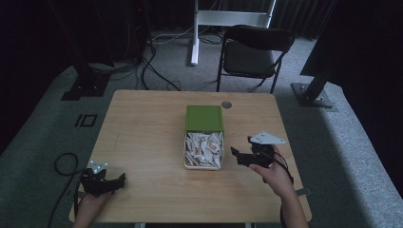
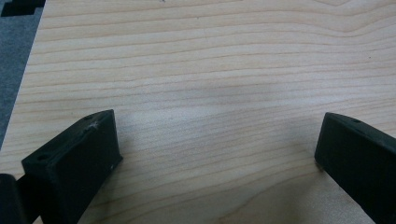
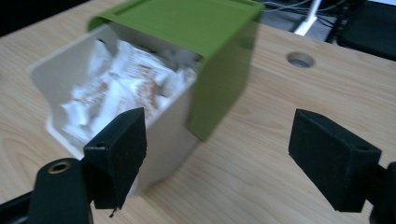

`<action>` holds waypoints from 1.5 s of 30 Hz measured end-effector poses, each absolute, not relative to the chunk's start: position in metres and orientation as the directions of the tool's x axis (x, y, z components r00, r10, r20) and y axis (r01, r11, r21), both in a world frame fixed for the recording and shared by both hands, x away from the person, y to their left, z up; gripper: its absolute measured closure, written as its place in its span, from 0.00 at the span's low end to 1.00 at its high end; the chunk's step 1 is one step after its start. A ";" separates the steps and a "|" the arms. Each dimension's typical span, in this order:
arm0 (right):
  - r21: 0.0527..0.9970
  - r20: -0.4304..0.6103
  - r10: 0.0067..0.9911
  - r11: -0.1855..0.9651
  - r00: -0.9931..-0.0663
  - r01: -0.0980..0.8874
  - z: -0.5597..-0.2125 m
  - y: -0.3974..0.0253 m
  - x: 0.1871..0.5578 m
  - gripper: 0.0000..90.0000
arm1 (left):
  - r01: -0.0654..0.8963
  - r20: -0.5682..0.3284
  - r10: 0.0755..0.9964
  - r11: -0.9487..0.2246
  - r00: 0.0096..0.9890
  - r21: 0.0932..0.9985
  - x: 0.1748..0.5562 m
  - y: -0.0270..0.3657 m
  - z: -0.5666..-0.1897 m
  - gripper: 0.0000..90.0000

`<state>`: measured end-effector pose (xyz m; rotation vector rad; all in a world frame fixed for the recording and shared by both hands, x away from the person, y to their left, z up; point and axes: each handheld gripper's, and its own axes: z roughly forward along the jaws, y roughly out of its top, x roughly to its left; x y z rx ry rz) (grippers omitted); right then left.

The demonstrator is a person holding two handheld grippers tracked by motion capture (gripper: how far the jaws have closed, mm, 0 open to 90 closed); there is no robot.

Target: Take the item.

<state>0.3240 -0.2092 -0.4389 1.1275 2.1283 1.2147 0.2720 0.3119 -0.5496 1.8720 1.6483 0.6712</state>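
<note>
Hovering wide open just right of the box (image 1: 203,149), the right gripper (image 1: 243,153) lines up to grasp it; the left gripper (image 1: 115,183) idles wide open, near left.

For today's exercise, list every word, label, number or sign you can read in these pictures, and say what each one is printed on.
No text can be read.
Packets in the white box: brownish print, too blurred to read.
Green lid: plain, no label.
Table: bare wood grain, no marks.
Left claw and right claw: plain black, no lettering.
</note>
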 end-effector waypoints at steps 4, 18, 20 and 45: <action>0.860 0.011 0.806 0.294 -0.591 0.418 -0.437 -0.197 0.324 0.21 | 0.717 0.010 0.992 -0.096 0.123 0.691 0.272 0.312 -0.550 0.01; 0.868 0.004 0.748 0.326 -0.663 0.373 -0.433 -0.158 0.325 0.28 | 0.715 0.008 0.993 -0.092 0.120 0.693 0.272 0.312 -0.550 0.01; 0.870 0.004 0.742 0.328 -0.671 0.368 -0.434 -0.152 0.325 0.31 | 0.715 0.007 0.993 -0.091 0.120 0.693 0.272 0.312 -0.550 0.01; 0.831 0.000 0.644 0.426 -0.765 0.359 -0.459 -0.090 0.338 0.63 | 0.716 0.008 0.993 -0.093 0.121 0.692 0.272 0.312 -0.550 0.01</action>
